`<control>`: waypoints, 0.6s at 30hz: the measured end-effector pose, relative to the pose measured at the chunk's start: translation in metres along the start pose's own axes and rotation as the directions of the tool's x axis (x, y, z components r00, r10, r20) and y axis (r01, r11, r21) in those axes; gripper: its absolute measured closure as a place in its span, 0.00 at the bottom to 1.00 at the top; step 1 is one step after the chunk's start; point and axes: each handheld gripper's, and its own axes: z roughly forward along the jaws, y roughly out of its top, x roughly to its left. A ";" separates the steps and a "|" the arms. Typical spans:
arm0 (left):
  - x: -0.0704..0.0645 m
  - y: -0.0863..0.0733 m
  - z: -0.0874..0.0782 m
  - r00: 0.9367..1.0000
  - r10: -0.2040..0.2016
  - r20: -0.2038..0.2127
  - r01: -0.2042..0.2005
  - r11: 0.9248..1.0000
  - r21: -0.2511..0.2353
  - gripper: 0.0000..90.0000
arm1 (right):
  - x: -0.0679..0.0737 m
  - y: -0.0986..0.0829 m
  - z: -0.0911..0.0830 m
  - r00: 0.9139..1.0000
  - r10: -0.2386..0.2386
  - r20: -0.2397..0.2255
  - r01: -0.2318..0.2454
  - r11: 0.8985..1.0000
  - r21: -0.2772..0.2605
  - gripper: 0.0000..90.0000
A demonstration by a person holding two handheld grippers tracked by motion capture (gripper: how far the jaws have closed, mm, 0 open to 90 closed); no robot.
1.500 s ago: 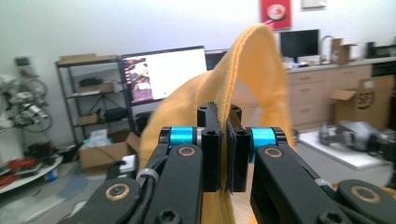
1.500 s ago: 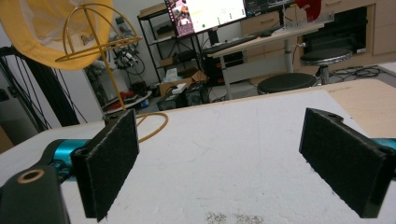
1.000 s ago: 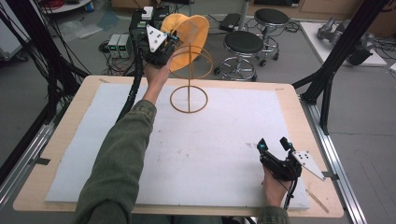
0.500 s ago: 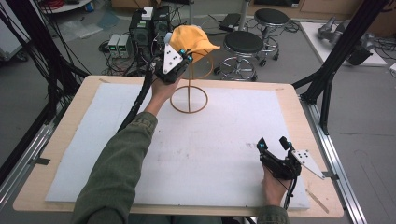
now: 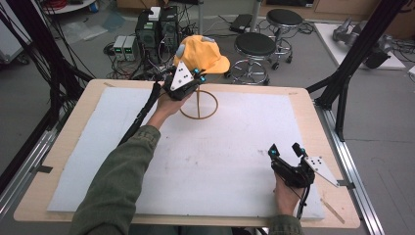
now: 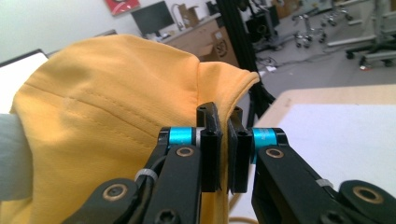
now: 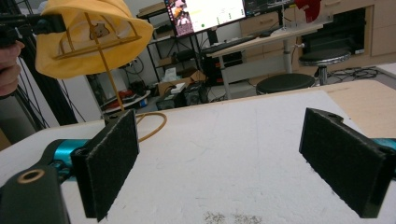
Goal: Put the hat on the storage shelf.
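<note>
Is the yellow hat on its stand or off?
On. The yellow hat sits atop the wire stand, its edge pinched by the left hand-held gripper.

A wooden table point(image 5: 313, 105) carries a white sheet point(image 5: 244, 142) (a stand's ring base point(image 5: 199, 104) on it).

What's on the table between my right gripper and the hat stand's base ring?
Nothing: in the high view, only bare white mat lies between the right gripper and the stand's base ring. The right gripper view agrees.
</note>
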 end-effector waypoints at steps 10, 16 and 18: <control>-0.009 -0.012 -0.001 0.996 0.052 0.071 -0.059 0.993 0.102 0.95 | 0.000 0.000 -0.001 1.000 -0.003 -0.003 0.003 1.000 -0.002 0.12; -0.011 -0.011 -0.003 0.995 0.067 0.077 -0.076 0.990 0.122 0.94 | 0.000 0.001 -0.002 1.000 0.007 0.002 -0.007 1.000 -0.006 0.12; -0.013 -0.011 -0.003 0.994 0.068 0.079 -0.078 0.989 0.127 0.94 | 0.000 0.001 -0.002 1.000 0.006 0.001 -0.006 1.000 -0.010 0.12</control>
